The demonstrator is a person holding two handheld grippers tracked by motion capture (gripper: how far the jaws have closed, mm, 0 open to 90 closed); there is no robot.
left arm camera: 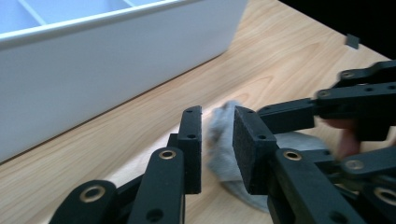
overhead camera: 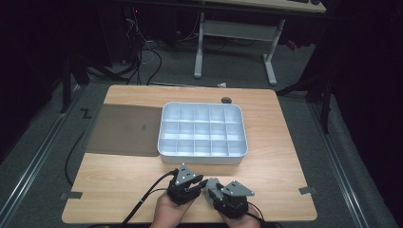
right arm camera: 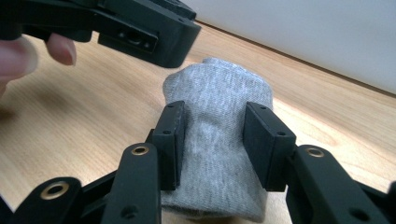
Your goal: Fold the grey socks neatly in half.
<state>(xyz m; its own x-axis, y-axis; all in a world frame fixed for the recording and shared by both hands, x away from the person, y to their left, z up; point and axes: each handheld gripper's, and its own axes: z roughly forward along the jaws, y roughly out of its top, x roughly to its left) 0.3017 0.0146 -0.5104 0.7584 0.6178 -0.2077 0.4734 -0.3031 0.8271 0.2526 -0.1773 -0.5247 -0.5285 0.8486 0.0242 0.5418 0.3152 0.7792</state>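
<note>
With the grey sock (right arm camera: 217,140) lying rolled on the table (overhead camera: 266,171) just before the white divided box (overhead camera: 203,129), we should keep our right hand-held gripper (right arm camera: 212,144) and left hand-held gripper (left arm camera: 217,149), jaws apart, square to it before closing.

Both hands sit close together, the left gripper (overhead camera: 186,182) and right gripper (overhead camera: 215,189) angled inward, jaws parted.

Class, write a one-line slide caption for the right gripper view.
Right gripper straddles a rolled grey sock on the wooden table, beside the white tray.
</note>
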